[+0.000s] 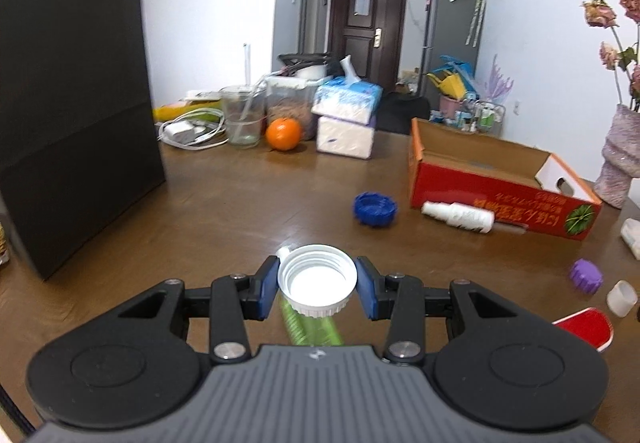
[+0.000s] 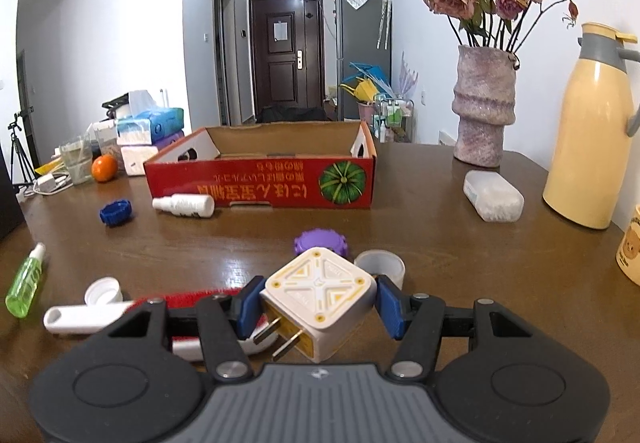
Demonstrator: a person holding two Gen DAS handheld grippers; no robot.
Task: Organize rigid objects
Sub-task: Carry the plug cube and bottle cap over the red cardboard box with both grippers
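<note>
A lived-in home is shown: a wooden worktop [image 2: 440, 235] is crowded with tissue packs [image 2: 150, 127], an orange [image 2: 105, 168], a vase of dried roses [image 2: 482, 107] and a thermos [image 2: 592, 131]. A dark entrance door [image 2: 286, 47] and a fridge [image 2: 362, 43] are seen at the far end.

On the brown wooden tabletop [image 2: 440, 243], the white spray bottle [image 2: 184, 205] lies just before the open red cardboard box [image 2: 260, 183]; the ribbed blue plastic cap [image 2: 115, 212] sits left of it, the pale speckled vase [image 2: 483, 107] right behind.
</note>
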